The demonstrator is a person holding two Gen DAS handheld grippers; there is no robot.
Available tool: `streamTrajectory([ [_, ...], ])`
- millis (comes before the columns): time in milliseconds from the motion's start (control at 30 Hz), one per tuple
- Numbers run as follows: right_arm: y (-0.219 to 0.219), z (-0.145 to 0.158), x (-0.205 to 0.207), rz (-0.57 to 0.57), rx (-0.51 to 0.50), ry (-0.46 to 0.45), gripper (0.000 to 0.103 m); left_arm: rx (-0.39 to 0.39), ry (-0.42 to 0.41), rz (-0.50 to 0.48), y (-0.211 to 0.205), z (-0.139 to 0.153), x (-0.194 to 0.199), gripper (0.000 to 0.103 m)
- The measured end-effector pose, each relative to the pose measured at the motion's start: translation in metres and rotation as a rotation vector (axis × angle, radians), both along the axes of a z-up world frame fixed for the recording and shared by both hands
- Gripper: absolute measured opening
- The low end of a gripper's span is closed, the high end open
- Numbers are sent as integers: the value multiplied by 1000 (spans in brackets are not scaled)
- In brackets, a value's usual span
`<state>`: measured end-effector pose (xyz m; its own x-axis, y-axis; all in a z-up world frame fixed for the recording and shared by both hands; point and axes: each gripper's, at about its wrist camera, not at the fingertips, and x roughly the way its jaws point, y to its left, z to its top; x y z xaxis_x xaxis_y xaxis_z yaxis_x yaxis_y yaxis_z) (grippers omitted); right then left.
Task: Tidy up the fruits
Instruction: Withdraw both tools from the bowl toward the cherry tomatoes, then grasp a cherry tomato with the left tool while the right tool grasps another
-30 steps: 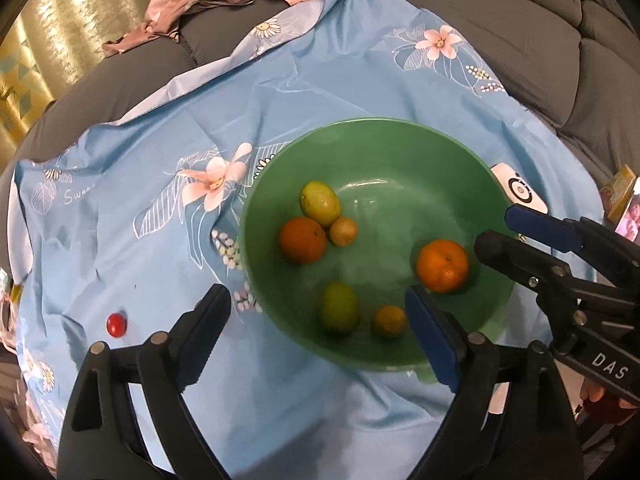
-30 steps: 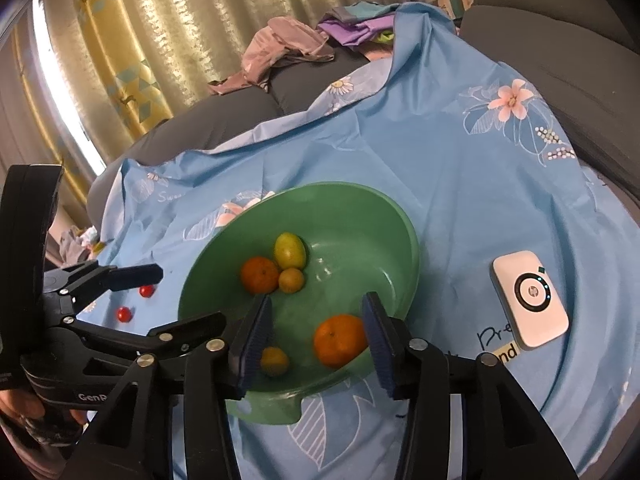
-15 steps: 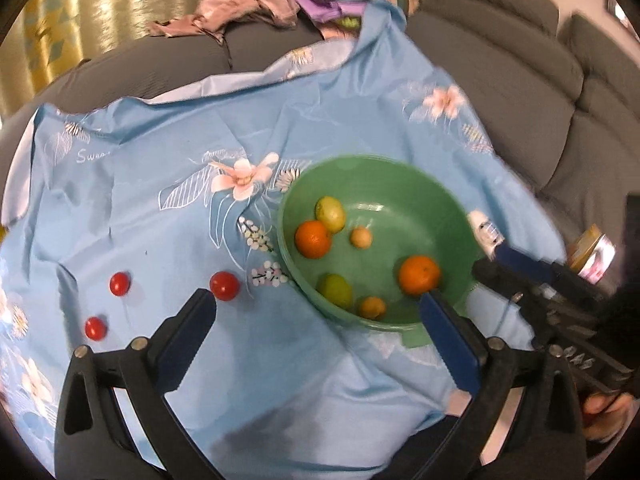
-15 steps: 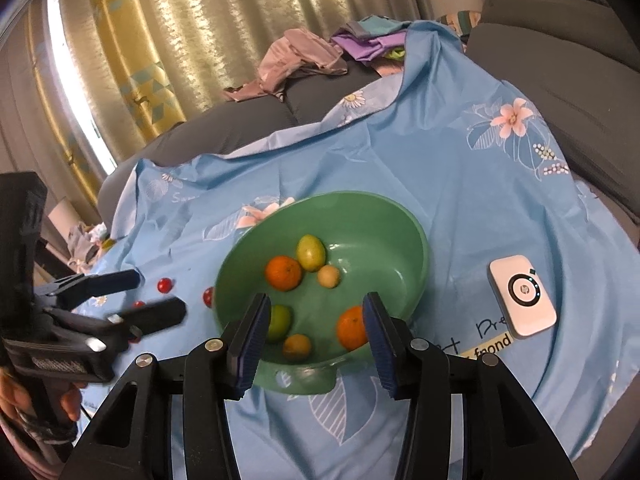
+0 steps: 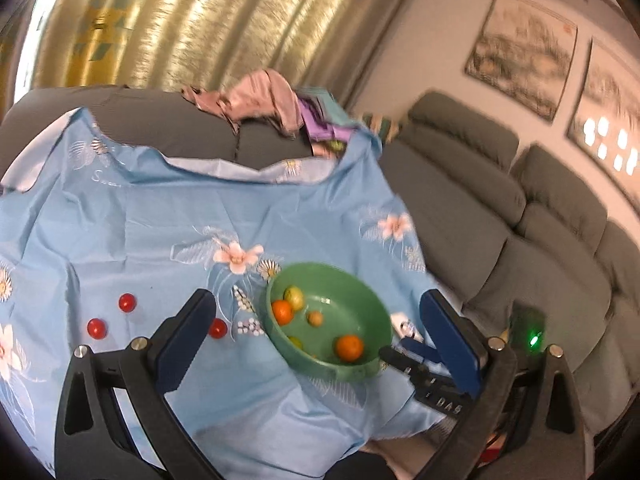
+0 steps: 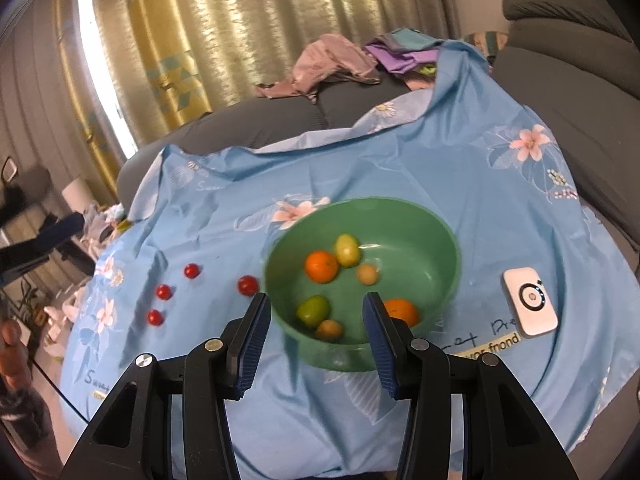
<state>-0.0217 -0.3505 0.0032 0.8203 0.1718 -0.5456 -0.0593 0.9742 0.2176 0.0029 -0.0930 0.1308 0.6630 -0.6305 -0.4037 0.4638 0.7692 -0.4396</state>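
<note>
A green bowl (image 6: 440,240) sits on a blue flowered cloth (image 6: 400,168) and holds two oranges (image 6: 321,266), green and yellow-green fruits (image 6: 313,310) and small tan ones. Several red cherry tomatoes (image 6: 247,285) lie on the cloth left of the bowl. My right gripper (image 6: 316,316) is open and empty, held back above the bowl's near rim. My left gripper (image 5: 320,320) is open and empty, high and well back from the bowl (image 5: 360,292); tomatoes (image 5: 97,327) show at its left. The right gripper (image 5: 404,350) shows at the bowl's right side there.
A white round-buttoned device (image 6: 530,306) lies on the cloth right of the bowl. Piled clothes (image 6: 332,64) lie at the far edge. A grey sofa (image 5: 540,240) runs along the right, gold curtains (image 6: 240,20) behind. The cloth drops off at the near edge.
Both grippers have pulled back and up from the bowl, the left one most, tilting up to show the room. Both stay open and empty. The fruits have not moved.
</note>
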Motion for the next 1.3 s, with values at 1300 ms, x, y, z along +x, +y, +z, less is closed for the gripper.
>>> streamTrajectory([
  [1300,125,-46,47,312,-69,149,48,525,231,290,98,-140,27,102],
])
